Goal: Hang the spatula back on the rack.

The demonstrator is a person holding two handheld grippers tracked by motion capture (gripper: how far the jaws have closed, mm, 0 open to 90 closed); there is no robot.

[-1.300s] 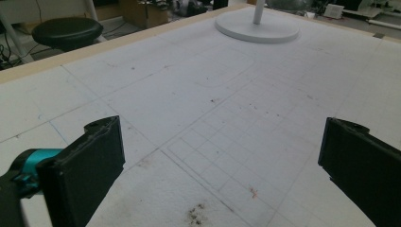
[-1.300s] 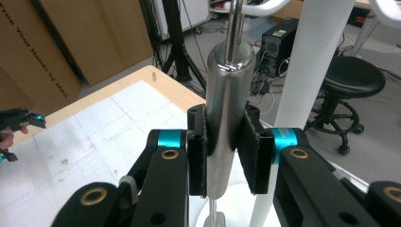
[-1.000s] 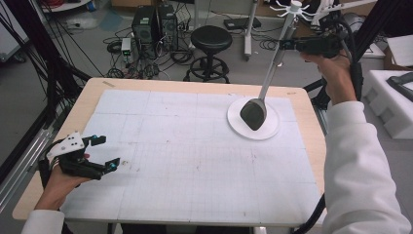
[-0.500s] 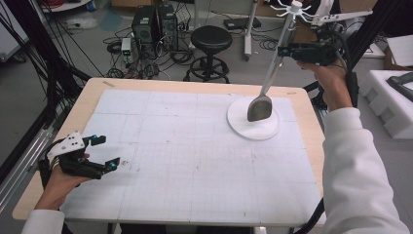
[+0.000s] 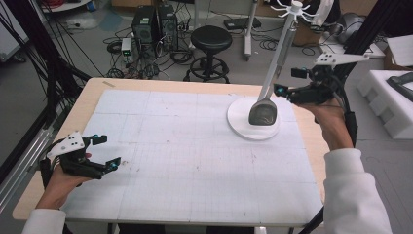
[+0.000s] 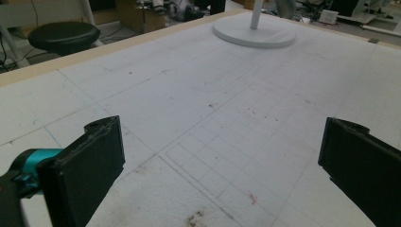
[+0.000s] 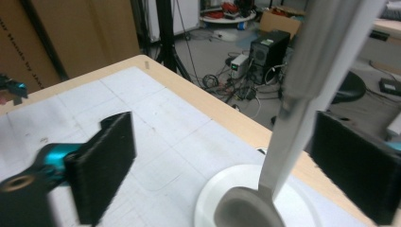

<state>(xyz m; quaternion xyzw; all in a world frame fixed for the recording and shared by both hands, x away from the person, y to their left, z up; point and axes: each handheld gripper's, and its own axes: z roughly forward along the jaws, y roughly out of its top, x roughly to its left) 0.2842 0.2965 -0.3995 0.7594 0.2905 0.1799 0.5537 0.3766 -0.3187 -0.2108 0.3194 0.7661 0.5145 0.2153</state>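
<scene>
The ladle [image 5: 263,113] rests on the round stand base [image 5: 242,127] at the table's [image 5: 195,87] far right — a stool [image 5: 210,39] behind

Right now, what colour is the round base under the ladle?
White; the round base under the ladle shows best in the high view.

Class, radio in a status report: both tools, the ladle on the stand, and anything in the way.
Right tool open, jaws just opened, ladle handle between them, ungripped. Ladle bowl rests on the stand's white base. Left tool open, nothing between its jaws, at the near left. Nothing in the way.
</scene>
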